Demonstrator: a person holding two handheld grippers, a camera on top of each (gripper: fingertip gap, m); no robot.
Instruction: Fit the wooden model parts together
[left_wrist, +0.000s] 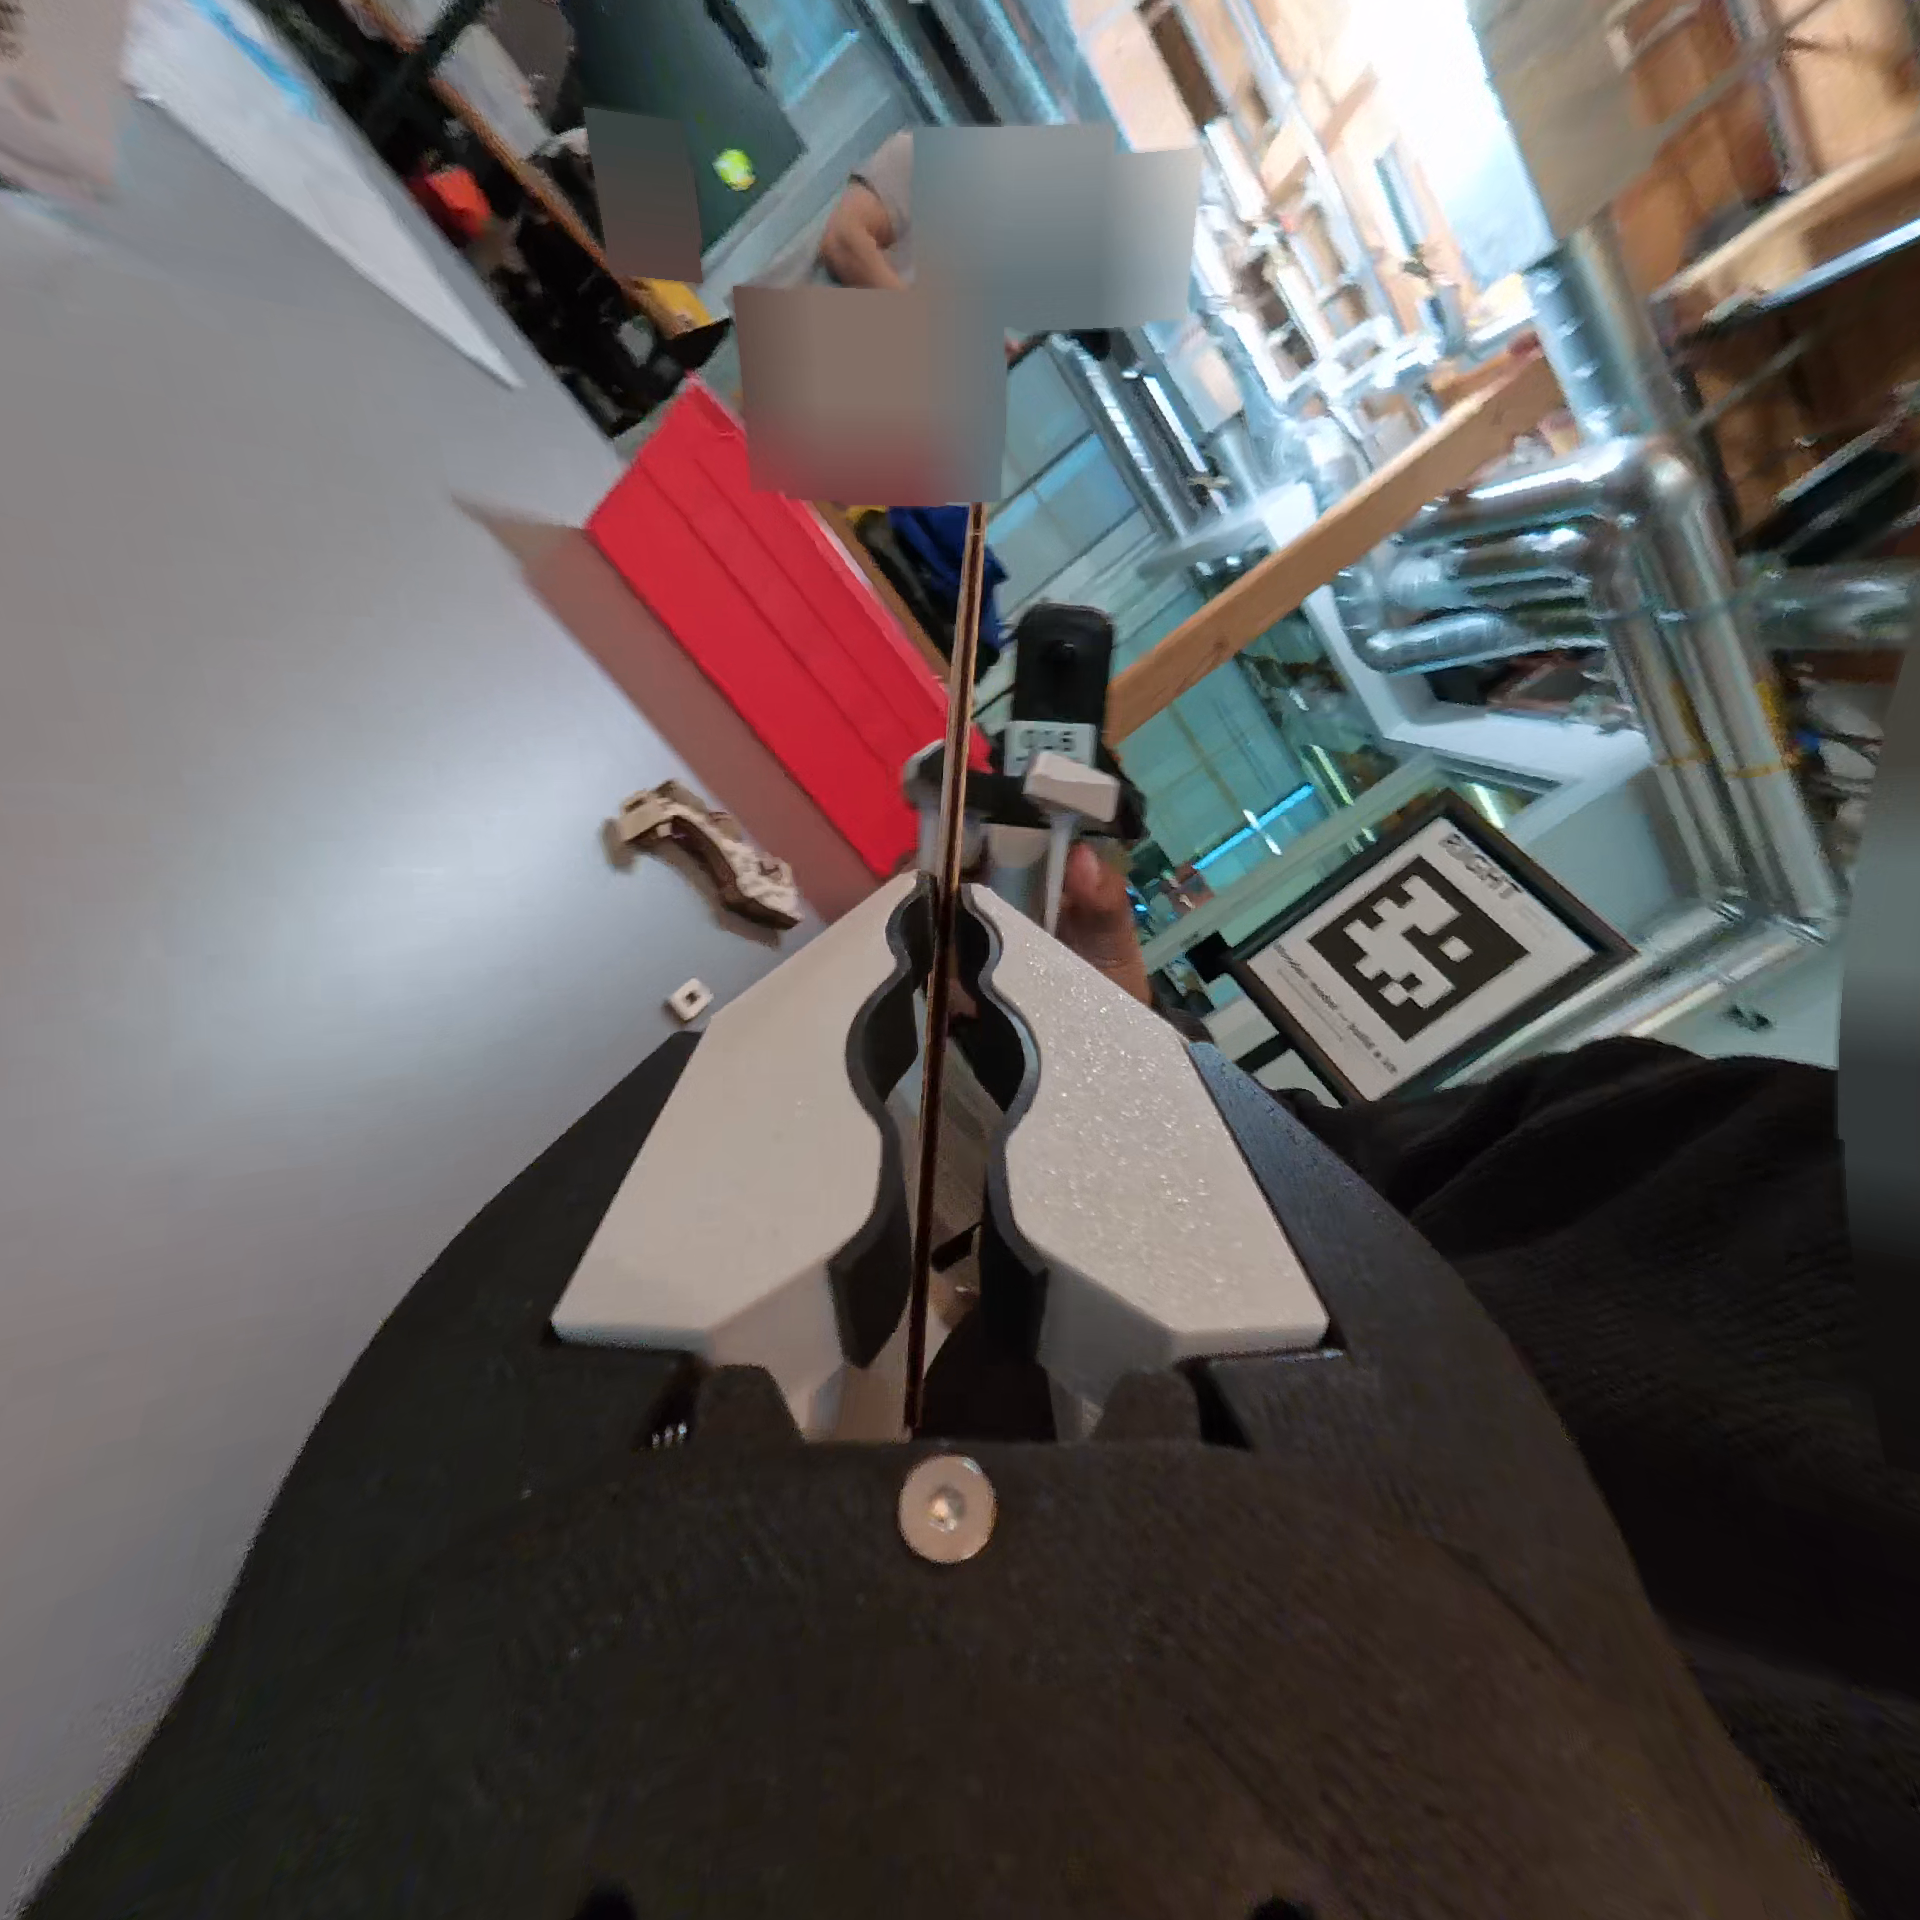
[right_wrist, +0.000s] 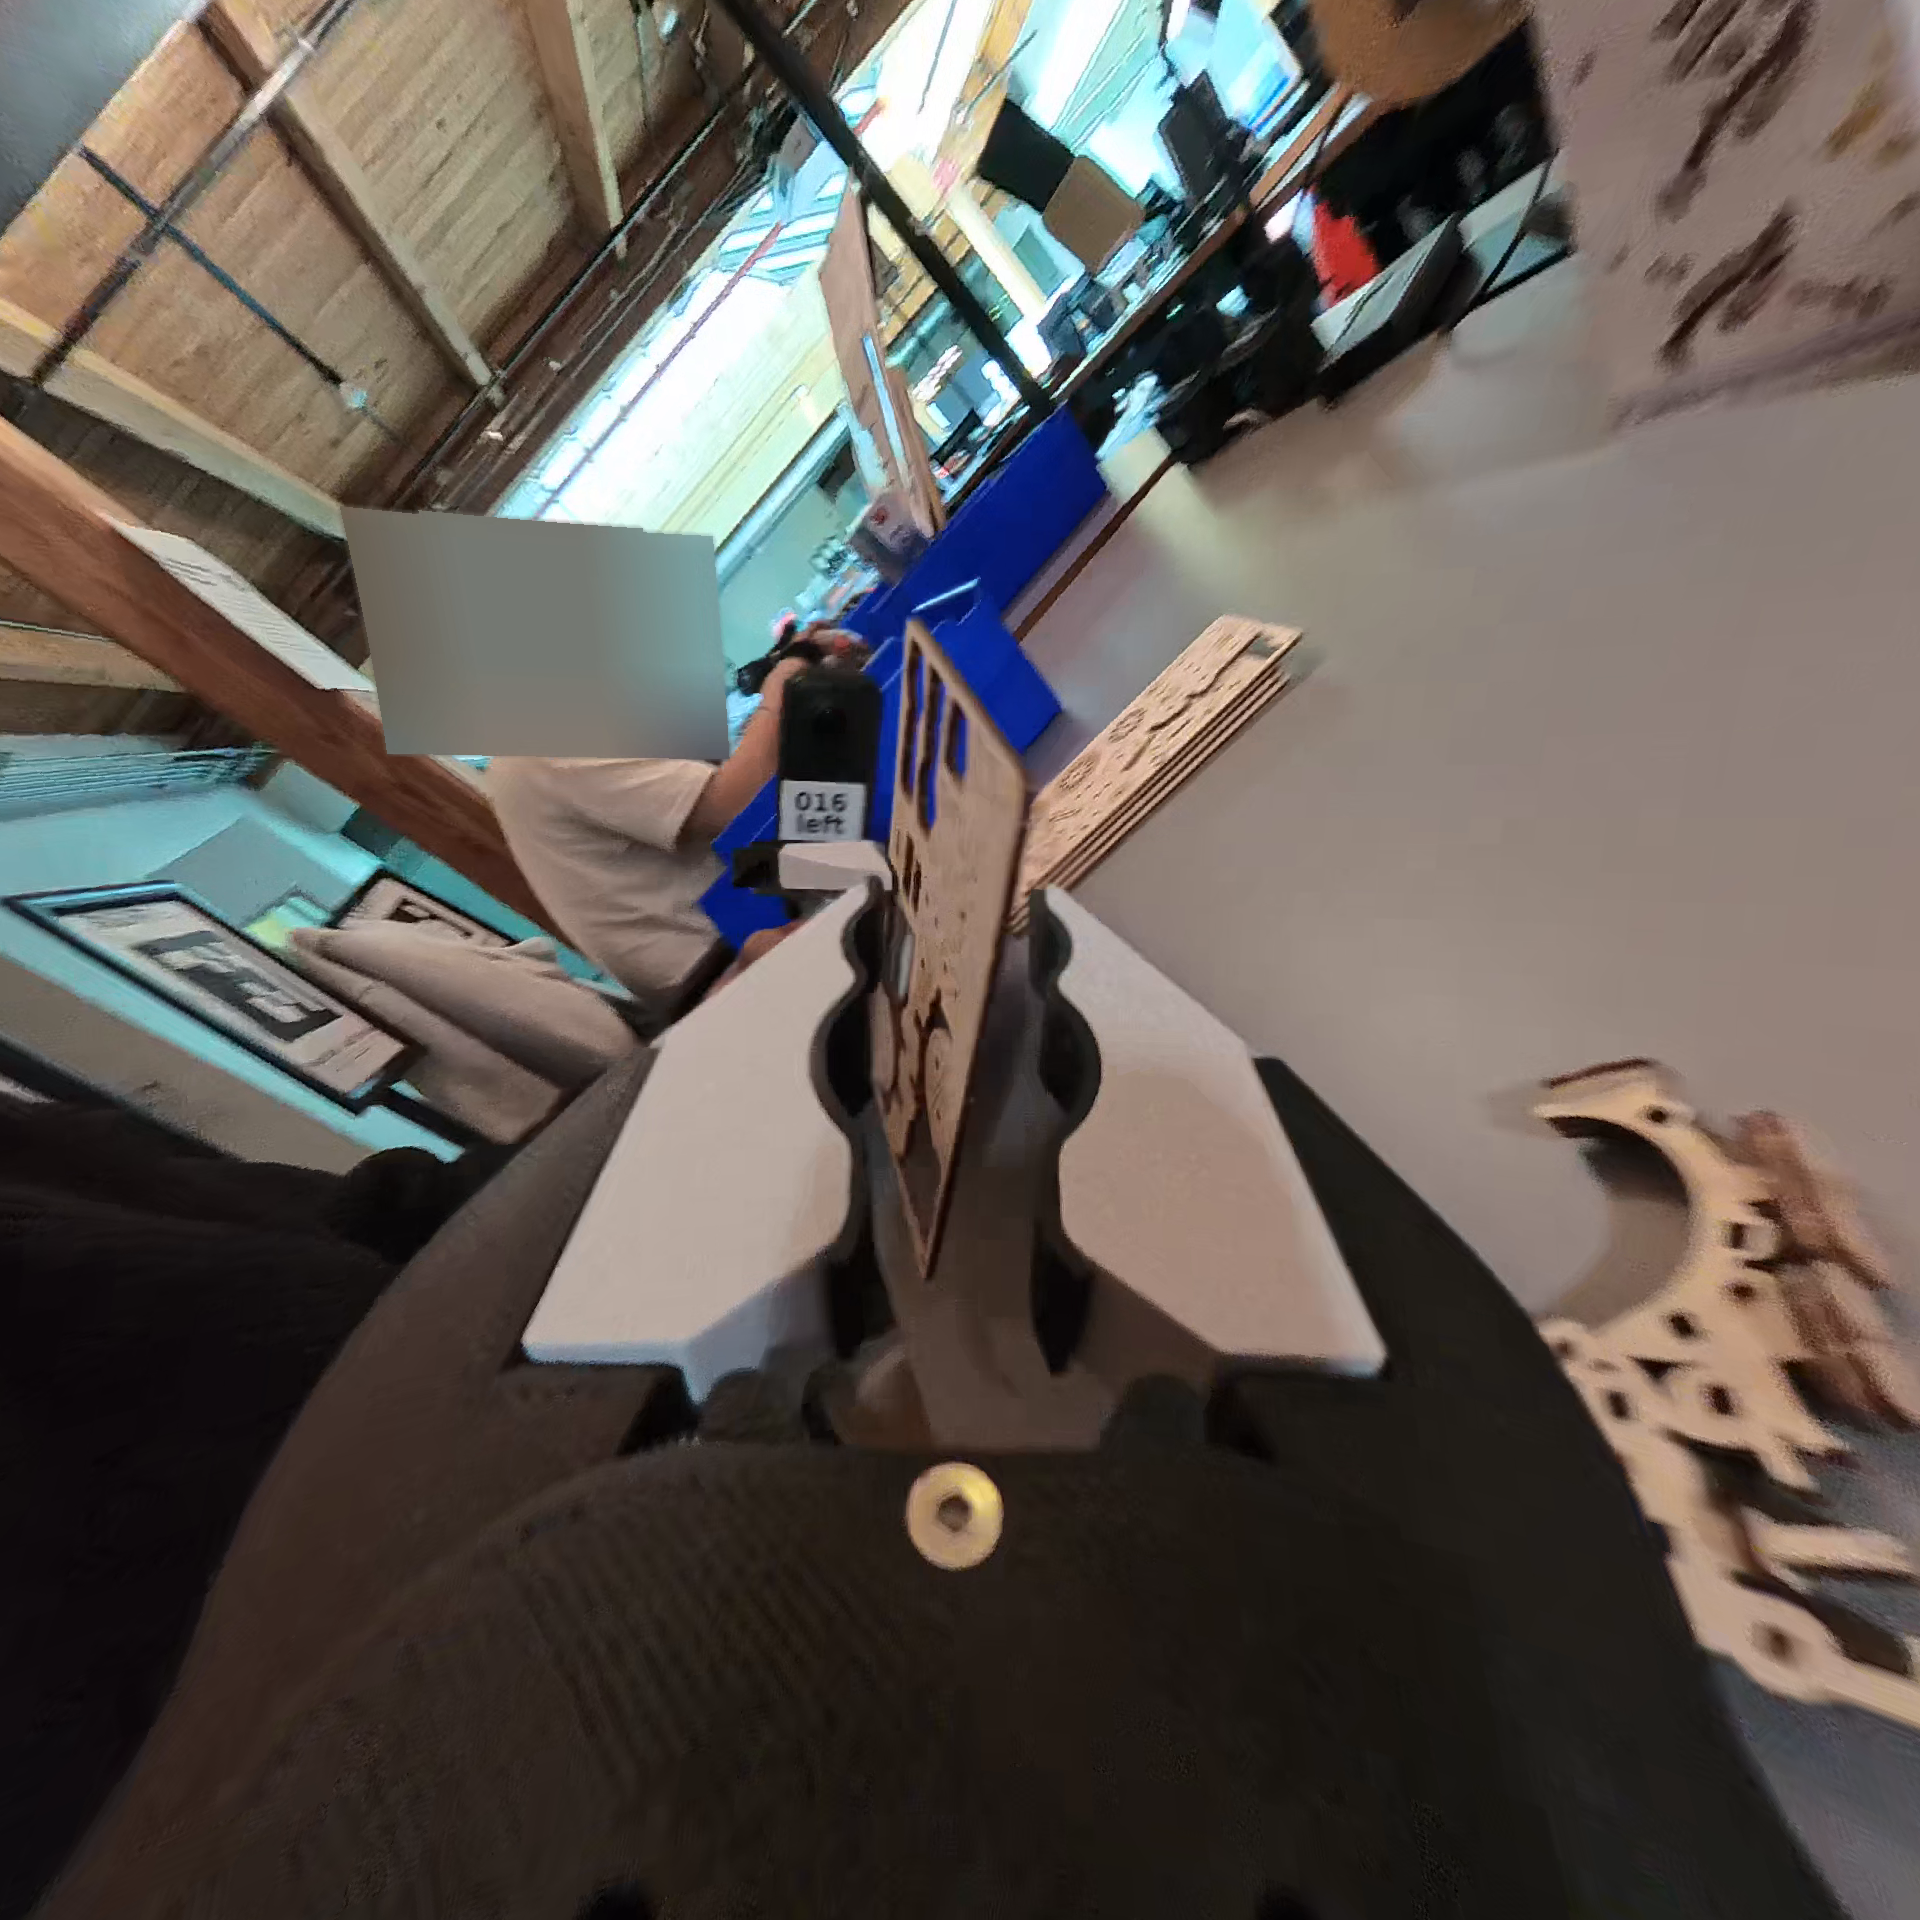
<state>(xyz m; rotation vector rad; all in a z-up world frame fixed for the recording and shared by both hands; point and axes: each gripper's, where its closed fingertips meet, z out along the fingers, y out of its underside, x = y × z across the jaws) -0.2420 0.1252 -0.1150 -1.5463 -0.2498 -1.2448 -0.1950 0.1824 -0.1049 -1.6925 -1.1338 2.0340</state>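
Observation:
A thin wooden parts sheet (left_wrist: 961, 675) with cut-out shapes is held in the air above the grey table (left_wrist: 260, 727). My left gripper (left_wrist: 943, 899) is shut on it, and I see the sheet edge-on between the fingertips. In the right wrist view the same sheet (right_wrist: 956, 831) stands between the spread fingers of my right gripper (right_wrist: 956, 914), which is open around it. The right gripper (left_wrist: 997, 800) also shows farther off in the left wrist view, with the sheet beside one finger. A partly built curved wooden model (right_wrist: 1714, 1351) lies on the table (right_wrist: 1455, 727).
A stack of wooden sheets (right_wrist: 1164, 748) lies beyond the grippers, with blue bins (right_wrist: 966, 582) behind. A red box (left_wrist: 769, 623), the wooden model (left_wrist: 707, 852) and a small square scrap (left_wrist: 688, 1000) are on the table. A person (right_wrist: 613, 852) sits across. The grippers' ends are close to 9 cm from one another.

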